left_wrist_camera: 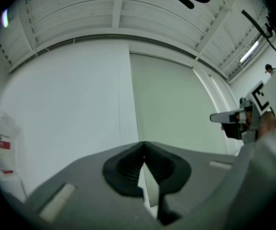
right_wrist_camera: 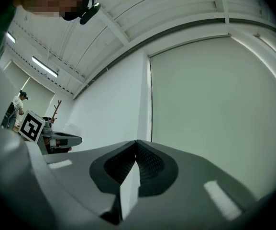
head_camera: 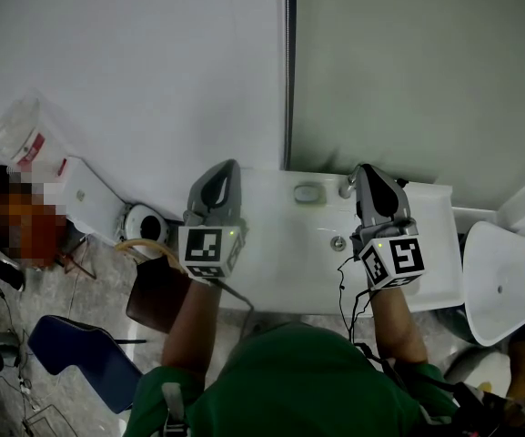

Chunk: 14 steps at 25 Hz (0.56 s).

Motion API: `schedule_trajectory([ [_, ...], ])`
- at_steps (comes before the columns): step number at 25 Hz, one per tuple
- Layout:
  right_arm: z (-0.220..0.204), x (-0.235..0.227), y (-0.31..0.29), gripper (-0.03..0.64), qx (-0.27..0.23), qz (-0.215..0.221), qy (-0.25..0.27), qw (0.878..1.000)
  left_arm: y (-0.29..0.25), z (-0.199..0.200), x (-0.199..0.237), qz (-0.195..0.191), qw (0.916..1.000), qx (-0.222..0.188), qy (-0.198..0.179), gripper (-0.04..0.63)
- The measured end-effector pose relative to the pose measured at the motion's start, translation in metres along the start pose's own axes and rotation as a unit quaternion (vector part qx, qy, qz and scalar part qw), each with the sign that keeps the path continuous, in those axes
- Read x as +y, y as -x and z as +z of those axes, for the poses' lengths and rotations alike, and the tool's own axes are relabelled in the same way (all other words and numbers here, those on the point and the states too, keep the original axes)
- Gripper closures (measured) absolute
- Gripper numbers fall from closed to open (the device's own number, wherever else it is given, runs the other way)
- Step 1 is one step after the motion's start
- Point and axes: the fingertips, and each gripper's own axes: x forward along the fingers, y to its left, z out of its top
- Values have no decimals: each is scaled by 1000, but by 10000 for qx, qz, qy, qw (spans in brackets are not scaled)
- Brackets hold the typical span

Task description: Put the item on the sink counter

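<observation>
left gripper (head_camera: 228,166): jaws pinched together, nothing in them | right gripper (head_camera: 363,169): same deal | both over the sink (head_camera: 289,276)

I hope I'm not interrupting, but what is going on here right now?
A person in a green top stands at a white sink, holding the left gripper and the right gripper above it. Both grippers are shut with nothing between the jaws, and they face the wall behind the sink. Neither one carries an item, so nothing is being placed on the sink counter at this moment.
</observation>
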Motion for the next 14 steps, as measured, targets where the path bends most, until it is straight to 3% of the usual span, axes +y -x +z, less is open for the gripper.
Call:
schedule_trajectory([
  [14, -9, 8, -11, 620, 39, -3, 30, 10000, -2, -12, 12, -40, 10000, 82, 34, 597],
])
